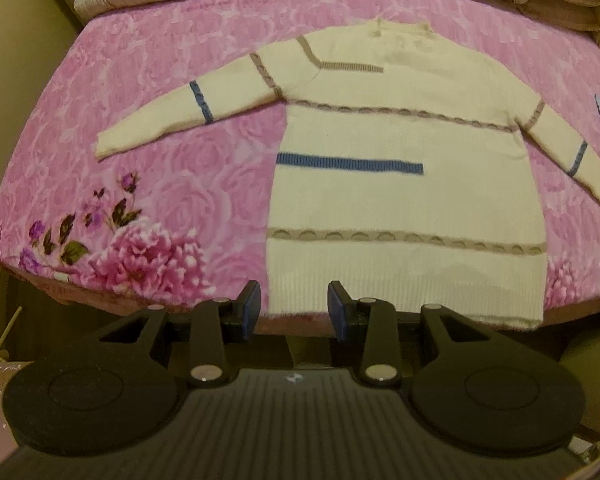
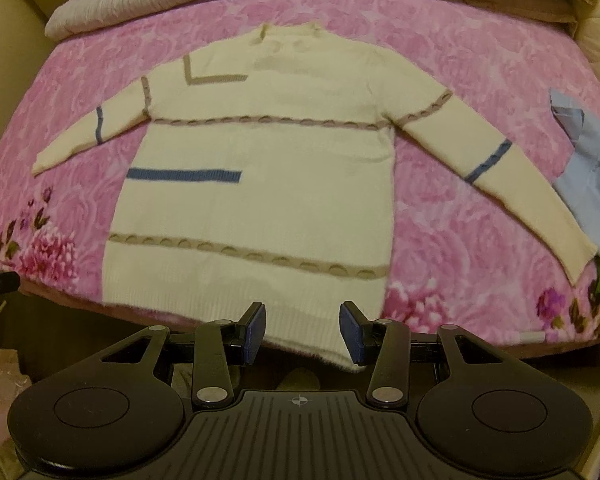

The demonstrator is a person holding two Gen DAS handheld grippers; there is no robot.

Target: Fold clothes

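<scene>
The cream striped sweater (image 2: 260, 184) lies flat and face-up on the pink floral bedspread (image 1: 160, 184), sleeves spread, hem hanging just over the near edge. The left gripper (image 1: 294, 308) hovers at the hem's left corner, jaws wide and empty; the right gripper (image 2: 303, 330) hovers over the hem too, likewise wide. The risk: that overhanging hem could slide off if tugged, and the right sleeve (image 2: 500, 184) ends beside a light-blue garment (image 2: 592, 168), easily snagged during a fold.

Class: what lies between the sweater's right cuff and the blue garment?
Nothing: the sweater cuff touches the blue garment, seen in the right wrist view.
</scene>
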